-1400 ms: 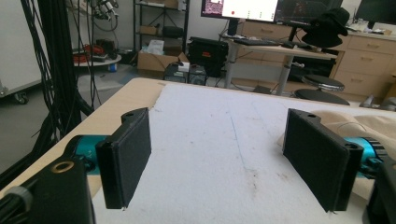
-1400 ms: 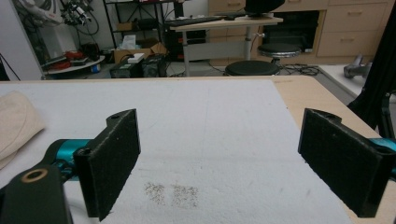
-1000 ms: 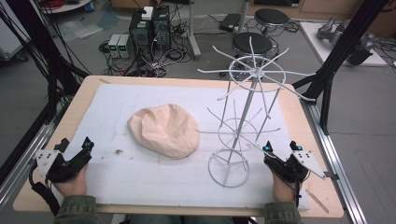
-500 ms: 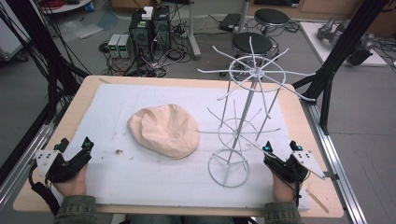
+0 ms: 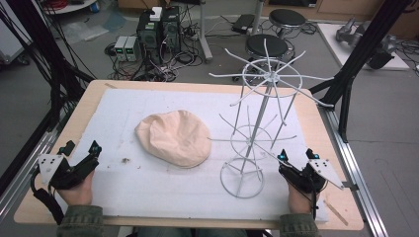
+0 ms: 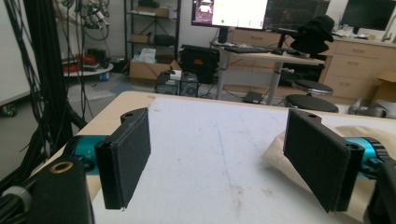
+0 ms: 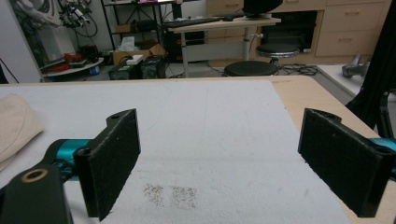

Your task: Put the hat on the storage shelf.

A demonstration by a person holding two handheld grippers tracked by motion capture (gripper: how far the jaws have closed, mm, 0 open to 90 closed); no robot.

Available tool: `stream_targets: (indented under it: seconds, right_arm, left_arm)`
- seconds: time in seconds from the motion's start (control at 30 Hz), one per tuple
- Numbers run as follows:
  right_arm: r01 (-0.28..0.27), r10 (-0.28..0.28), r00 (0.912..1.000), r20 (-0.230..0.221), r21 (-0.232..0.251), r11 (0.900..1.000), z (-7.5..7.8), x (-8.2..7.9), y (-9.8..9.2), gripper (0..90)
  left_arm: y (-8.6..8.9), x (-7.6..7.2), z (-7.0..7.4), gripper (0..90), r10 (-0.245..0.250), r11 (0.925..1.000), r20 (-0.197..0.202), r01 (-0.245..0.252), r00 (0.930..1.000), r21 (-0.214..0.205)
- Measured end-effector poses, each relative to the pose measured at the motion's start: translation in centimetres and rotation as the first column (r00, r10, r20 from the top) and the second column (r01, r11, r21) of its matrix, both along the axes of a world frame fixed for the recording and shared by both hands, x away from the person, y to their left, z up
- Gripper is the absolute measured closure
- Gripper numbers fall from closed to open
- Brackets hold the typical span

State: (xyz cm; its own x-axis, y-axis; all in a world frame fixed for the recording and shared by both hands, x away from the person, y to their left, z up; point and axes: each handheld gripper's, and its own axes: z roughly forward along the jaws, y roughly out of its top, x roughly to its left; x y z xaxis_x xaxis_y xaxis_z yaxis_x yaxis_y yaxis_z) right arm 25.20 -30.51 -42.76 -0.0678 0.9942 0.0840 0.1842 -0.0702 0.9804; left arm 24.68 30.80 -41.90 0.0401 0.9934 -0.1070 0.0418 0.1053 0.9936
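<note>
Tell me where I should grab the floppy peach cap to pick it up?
Probably pinch the cap at its thin near-left edge, coming in low from the left with the left hand-held gripper, whose jaws stand open. The middle is a broad, smooth dome, too wide to pinch.

A pale peach cap (image 5: pixel 173 137) lay on a white mat (image 5: pixel 148 182) over a light wooden table (image 5: pixel 316 106), beside a white wire rack (image 5: pixel 257 128), with black, teal-jointed grippers

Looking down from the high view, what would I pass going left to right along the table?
Left gripper → small dark crumbs on the white mat → beige cap → white wire hat stand → right gripper.
</note>
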Motion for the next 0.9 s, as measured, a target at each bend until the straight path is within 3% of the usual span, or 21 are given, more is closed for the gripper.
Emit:
stream_targets:
  seconds: [0.27,0.4,0.57,0.67,0.9]
  right_arm:
    - [0.002,-0.002,1.0000,-0.001,0.000,1.0000,0.0,0.0,0.0,12.1]
    - [0.001,-0.001,1.0000,-0.002,-0.004,1.0000,0.0,0.0,0.0,12.1]
    - [-0.001,0.001,1.0000,0.001,-0.009,1.0000,0.0,0.1,0.0,12.2]
    - [-0.005,0.005,1.0000,-0.002,-0.004,1.0000,0.0,0.1,0.0,12.1]
    - [-0.004,0.004,1.0000,-0.001,0.000,1.0000,0.0,0.0,0.1,12.1]
  left_arm:
    - [-0.6,0.1,1.0,23.7,-0.029,0.9993,-0.011,0.029,0.9995,0.024]
    - [-0.9,0.4,1.9,23.8,-0.053,0.9986,-0.038,0.053,0.9979,0.004]
    - [-1.3,0.9,2.4,23.7,-0.044,0.9990,-0.032,0.044,0.9985,0.010]
    - [-1.9,1.6,2.8,23.7,-0.047,0.9988,-0.033,0.047,0.9984,0.012]
    - [-4.4,3.1,4.2,23.7,-0.110,0.9920,-0.051,0.113,0.9926,0.056]
